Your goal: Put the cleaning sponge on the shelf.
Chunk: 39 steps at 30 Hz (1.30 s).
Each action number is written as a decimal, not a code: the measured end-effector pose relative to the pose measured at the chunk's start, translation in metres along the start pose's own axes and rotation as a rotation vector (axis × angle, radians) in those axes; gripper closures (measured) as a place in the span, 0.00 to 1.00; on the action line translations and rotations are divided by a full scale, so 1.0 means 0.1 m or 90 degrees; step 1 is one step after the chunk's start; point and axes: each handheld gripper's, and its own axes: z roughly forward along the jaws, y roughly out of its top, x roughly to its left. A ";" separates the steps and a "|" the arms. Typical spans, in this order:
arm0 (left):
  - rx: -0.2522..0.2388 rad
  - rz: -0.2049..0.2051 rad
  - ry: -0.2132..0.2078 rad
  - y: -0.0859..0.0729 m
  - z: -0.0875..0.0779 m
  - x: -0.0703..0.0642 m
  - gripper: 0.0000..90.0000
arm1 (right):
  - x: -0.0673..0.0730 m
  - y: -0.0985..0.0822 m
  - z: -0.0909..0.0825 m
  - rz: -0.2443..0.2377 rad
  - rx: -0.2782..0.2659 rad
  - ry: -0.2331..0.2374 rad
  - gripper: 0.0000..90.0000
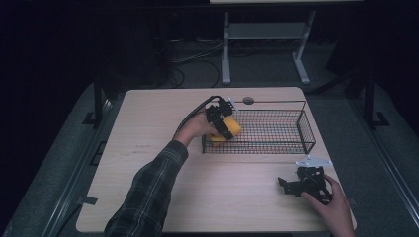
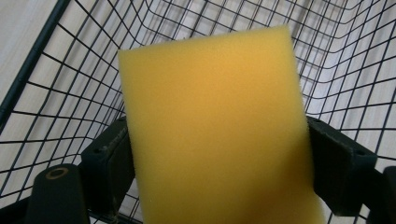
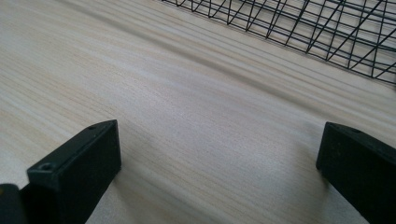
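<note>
Yellow foam is what we meet first: from the high view, the left gripper (image 1: 221, 121) grips a yellow sponge (image 1: 228, 129) at the left end of a black wire basket (image 1: 276, 143), which stands toward the far right of the tabletop (image 1: 148, 163). The left forearm, in a plaid sleeve (image 1: 148, 197), reaches diagonally up from the near edge. The right hand (image 1: 333, 210) rests near the near right corner, holding the right gripper (image 1: 289, 185) low on the wood, pointing left. Around the tabletop we see dark floor, cables and a white table frame (image 1: 267, 44) beyond the far edge.

In the left gripper view, both jaws are clenched against the sponge's (image 2: 217, 130) sides, with the basket's mesh (image 2: 350, 70) under and around it.

In the right gripper view, the jaws stand spread wide, grasping nothing, with bare pale wood (image 3: 196, 116) between them and the basket (image 3: 327, 28) ahead.
</note>
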 end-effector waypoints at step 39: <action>-0.109 -0.054 0.039 -0.33 -0.64 -0.09 0.18 | 0.00 0.00 0.00 0.001 0.000 0.000 0.00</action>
